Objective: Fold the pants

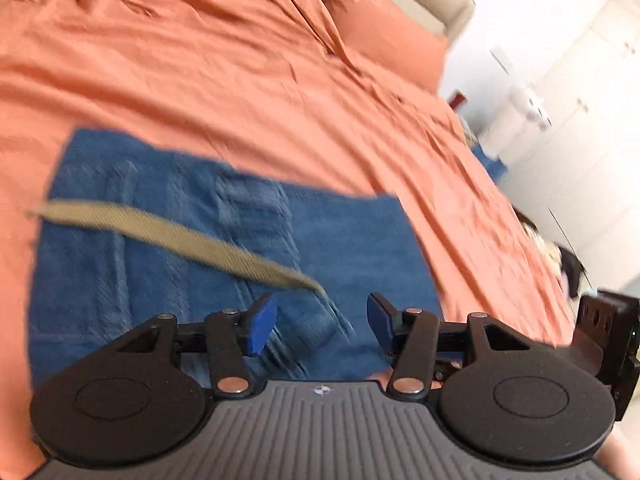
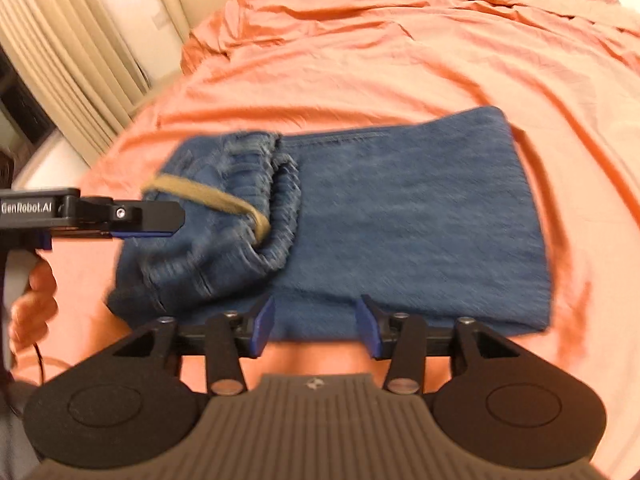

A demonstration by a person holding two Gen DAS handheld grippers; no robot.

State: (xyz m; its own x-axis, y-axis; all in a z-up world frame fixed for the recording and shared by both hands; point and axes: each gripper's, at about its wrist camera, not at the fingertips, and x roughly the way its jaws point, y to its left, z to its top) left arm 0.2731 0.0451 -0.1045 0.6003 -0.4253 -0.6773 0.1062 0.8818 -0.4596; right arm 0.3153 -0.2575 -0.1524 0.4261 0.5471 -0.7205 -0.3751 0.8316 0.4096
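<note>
On my right wrist feed the pants (image 2: 400, 220) lie folded into a blue denim block on the orange sheet (image 2: 400, 60), long side running across the picture. The elastic waistband (image 2: 276, 200) is bunched up on top of the block's left half, and a tan drawstring (image 2: 208, 196) loops across it. My right gripper (image 2: 316, 326) sits at the near edge of the denim, jaws apart, with only cloth and sheet showing between the blue pads; nothing is pinched. This view alone gives me the left gripper (image 2: 176, 222) from the side: it reaches in from the left edge over the left end of the pants, with a hand (image 2: 34, 296) on its grip below. Side-on like that I cannot judge its gap here. A pleated curtain (image 2: 68, 52) hangs at upper left.

The left wrist feed settles it: my left gripper (image 1: 322, 324) has its pads spread wide, hovering over the pants (image 1: 180, 240), nothing between them but denim lying below. The drawstring (image 1: 172, 236) runs diagonally across the cloth toward the gap, its end just short of the left pad; I cannot tell whether it touches. Only this view shows the pillow (image 1: 384, 28) at the far end of the sheet (image 1: 200, 60) and white cupboards (image 1: 580, 92) beyond. The other gripper's black body (image 1: 608, 344) pokes in at lower right. Both feeds are blurred.
</note>
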